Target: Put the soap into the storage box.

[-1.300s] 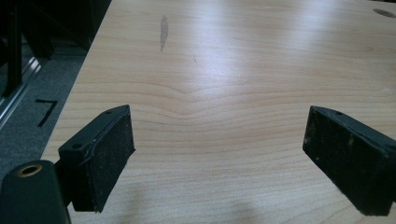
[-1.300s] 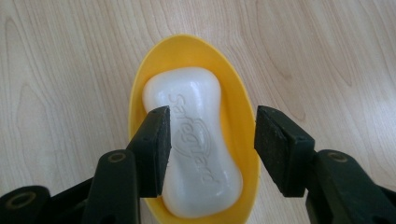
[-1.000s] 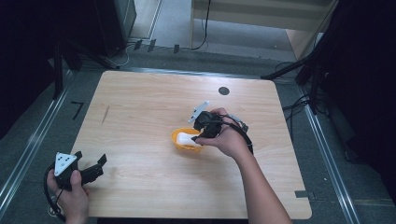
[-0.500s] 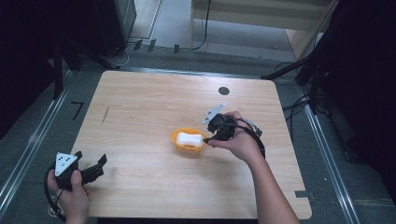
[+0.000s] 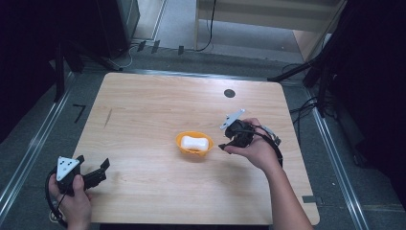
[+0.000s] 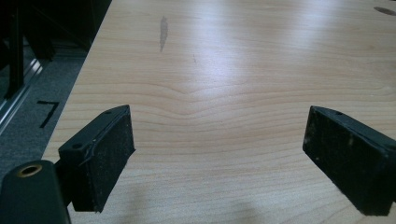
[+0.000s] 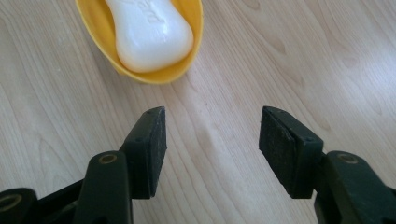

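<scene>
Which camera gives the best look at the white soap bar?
The right gripper view: the soap bar lies close and large in the yellow dish, embossing visible. The high view shows the soap bar small and whole. The left gripper view looks across bare table.

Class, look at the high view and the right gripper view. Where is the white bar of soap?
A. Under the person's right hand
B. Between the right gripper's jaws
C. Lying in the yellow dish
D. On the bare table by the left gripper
C: the white bar of soap lies in the yellow dish, and the right gripper stands open and empty beside it.
</scene>
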The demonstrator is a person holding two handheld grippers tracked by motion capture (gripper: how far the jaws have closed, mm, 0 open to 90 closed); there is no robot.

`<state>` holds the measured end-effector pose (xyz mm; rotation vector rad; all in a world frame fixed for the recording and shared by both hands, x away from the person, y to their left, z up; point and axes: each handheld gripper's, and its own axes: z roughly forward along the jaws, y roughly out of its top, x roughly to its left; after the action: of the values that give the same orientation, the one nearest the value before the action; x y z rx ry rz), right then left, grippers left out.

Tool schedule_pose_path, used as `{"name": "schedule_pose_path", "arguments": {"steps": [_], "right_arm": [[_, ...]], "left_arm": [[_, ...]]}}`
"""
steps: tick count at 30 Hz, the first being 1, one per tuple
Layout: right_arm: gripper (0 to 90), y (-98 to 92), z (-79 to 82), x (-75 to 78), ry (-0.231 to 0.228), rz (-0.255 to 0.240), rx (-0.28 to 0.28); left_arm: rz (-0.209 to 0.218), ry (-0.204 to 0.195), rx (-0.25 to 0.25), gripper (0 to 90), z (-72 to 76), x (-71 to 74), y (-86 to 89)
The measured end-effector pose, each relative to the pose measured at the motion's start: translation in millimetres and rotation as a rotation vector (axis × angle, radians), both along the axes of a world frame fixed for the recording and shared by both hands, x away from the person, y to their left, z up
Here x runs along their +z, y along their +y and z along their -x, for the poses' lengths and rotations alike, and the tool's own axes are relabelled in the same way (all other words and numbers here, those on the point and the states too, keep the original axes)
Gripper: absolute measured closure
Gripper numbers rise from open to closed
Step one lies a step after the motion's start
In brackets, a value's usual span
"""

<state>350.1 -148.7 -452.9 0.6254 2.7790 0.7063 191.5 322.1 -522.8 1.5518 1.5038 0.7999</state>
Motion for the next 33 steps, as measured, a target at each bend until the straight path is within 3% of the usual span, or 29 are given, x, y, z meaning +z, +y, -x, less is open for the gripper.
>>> {"name": "schedule_pose_path", "arguments": {"steps": [18,33], "right_arm": [[41.5,-47.4,13.2,-20.9,0.036,-0.020,-0.095],[38.2,-73.5,28.2,-35.4,0.053,-0.056,-0.155]], "left_arm": [[-0.002,-0.001,-0.003,9.2,-0.2,-0.2,-0.5],[-0.002,-0.002,-0.003,9.2,-0.3,-0.3,-0.5]]}}
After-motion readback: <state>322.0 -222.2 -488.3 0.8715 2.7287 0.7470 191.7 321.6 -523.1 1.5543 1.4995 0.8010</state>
